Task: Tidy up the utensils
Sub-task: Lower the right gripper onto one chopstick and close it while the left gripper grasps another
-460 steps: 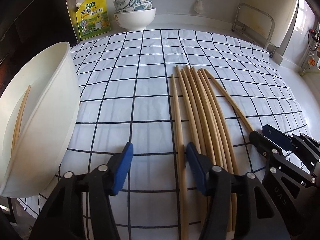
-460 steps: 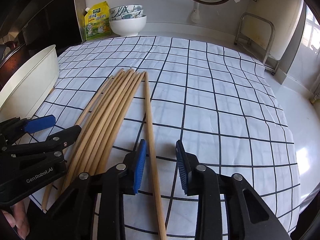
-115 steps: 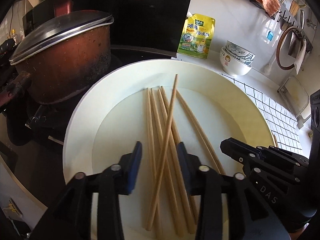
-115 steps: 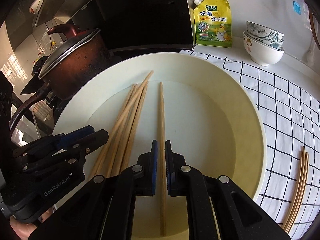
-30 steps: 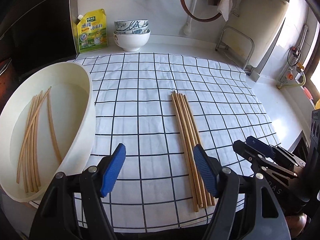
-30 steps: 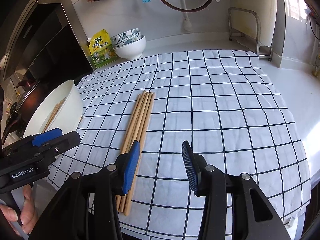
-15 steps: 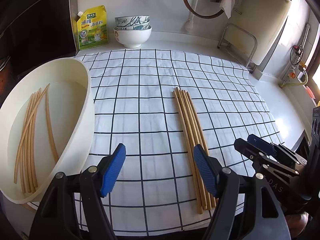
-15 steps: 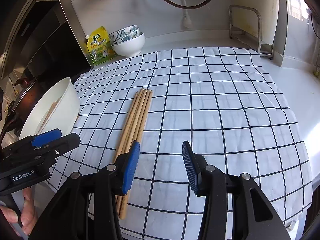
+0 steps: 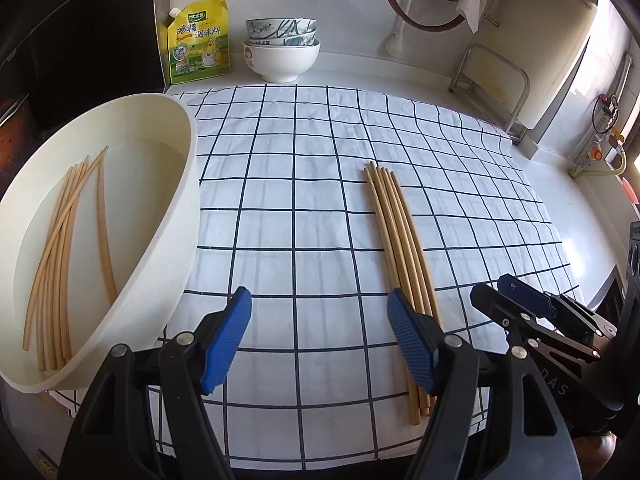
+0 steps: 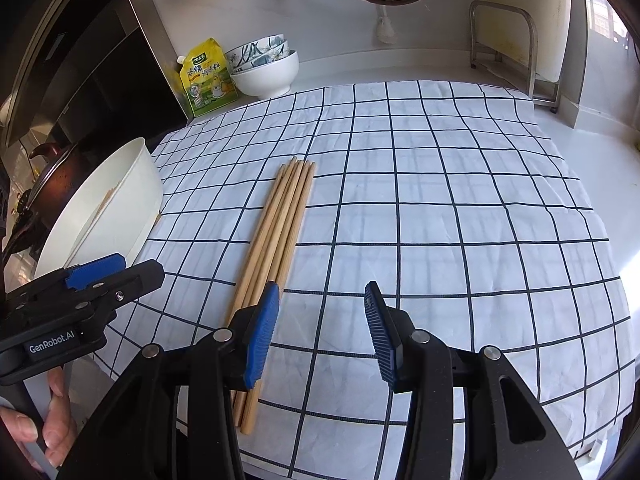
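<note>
Several wooden chopsticks (image 9: 396, 240) (image 10: 278, 236) lie side by side in a tight bundle on the checked cloth (image 9: 296, 200) (image 10: 440, 208). More chopsticks (image 9: 60, 248) rest inside the large white basin (image 9: 176, 216) (image 10: 116, 204) at the left. My left gripper (image 9: 320, 336) hovers open over the cloth, its right pad above the bundle's near end, nothing between the pads. My right gripper (image 10: 320, 336) is open too and empty, just right of the bundle, its left pad over the near ends. Each gripper shows in the other's view, the right (image 9: 520, 308) and the left (image 10: 100, 276).
A yellow seasoning pouch (image 9: 198, 40) (image 10: 206, 76) and stacked bowls (image 9: 282, 46) (image 10: 264, 68) stand at the back by the wall. A dark pot (image 10: 52, 172) sits beyond the basin. A metal rack (image 9: 492, 76) (image 10: 504, 40) stands at the back right. A person's hand (image 10: 44, 436) holds the left gripper.
Both views have dipped slightly closer toward the cloth. The chopsticks, the basin and both grippers' openings look the same.
</note>
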Tool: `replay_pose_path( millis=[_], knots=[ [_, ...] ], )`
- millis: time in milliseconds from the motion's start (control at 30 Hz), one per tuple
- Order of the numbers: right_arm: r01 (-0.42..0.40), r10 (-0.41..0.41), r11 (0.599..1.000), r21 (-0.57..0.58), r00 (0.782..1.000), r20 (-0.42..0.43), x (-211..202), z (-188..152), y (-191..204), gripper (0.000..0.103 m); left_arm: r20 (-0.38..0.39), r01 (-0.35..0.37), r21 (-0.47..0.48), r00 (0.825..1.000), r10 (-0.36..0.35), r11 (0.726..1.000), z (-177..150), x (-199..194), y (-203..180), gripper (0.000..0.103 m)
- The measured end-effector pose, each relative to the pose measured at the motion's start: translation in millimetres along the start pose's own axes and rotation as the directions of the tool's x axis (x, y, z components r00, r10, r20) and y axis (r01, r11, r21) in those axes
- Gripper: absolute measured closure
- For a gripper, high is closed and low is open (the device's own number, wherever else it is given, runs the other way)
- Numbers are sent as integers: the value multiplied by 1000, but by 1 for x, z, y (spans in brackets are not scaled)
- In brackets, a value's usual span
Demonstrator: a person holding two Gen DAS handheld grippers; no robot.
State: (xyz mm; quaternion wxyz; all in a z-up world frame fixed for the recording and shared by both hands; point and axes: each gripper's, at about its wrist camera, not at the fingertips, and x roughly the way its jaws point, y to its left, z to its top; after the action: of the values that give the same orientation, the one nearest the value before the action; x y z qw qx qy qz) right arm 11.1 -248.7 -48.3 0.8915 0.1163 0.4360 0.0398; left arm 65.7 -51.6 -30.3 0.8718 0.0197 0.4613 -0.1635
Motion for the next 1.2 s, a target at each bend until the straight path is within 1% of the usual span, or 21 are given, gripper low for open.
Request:
replay_pose_path(
  millis=[167, 533, 733, 900, 1100, 1200],
  knots=[
    [1, -1, 1000, -24, 1000, -17, 7, -4, 8, 60, -3, -6, -4, 1000, 6, 1000, -2, 2, 2, 34],
    [48, -53, 997, -68, 997, -64, 21, -11, 16, 60, -15, 1, -13, 1000, -1, 1000, -4, 6, 4, 34],
    [58, -65, 994, -93, 995, -74, 23, -13, 22, 60, -15, 3, -13, 1000, -3, 1000, -5, 6, 4, 34],
    [86, -95, 990, -113, 993, -76, 22, -13, 25, 60, -15, 3, -13, 1000, -3, 1000, -5, 6, 4, 34],
    [109, -118, 988, -109, 990, -75, 20, -12, 19, 59, -20, 14, -6, 1000, -15, 1000, -6, 8, 0, 34],
    [107, -114, 990, -97, 990, -77, 20, -12, 18, 59, -23, 17, 4, 1000, -17, 1000, -7, 9, -4, 34]
  ],
)
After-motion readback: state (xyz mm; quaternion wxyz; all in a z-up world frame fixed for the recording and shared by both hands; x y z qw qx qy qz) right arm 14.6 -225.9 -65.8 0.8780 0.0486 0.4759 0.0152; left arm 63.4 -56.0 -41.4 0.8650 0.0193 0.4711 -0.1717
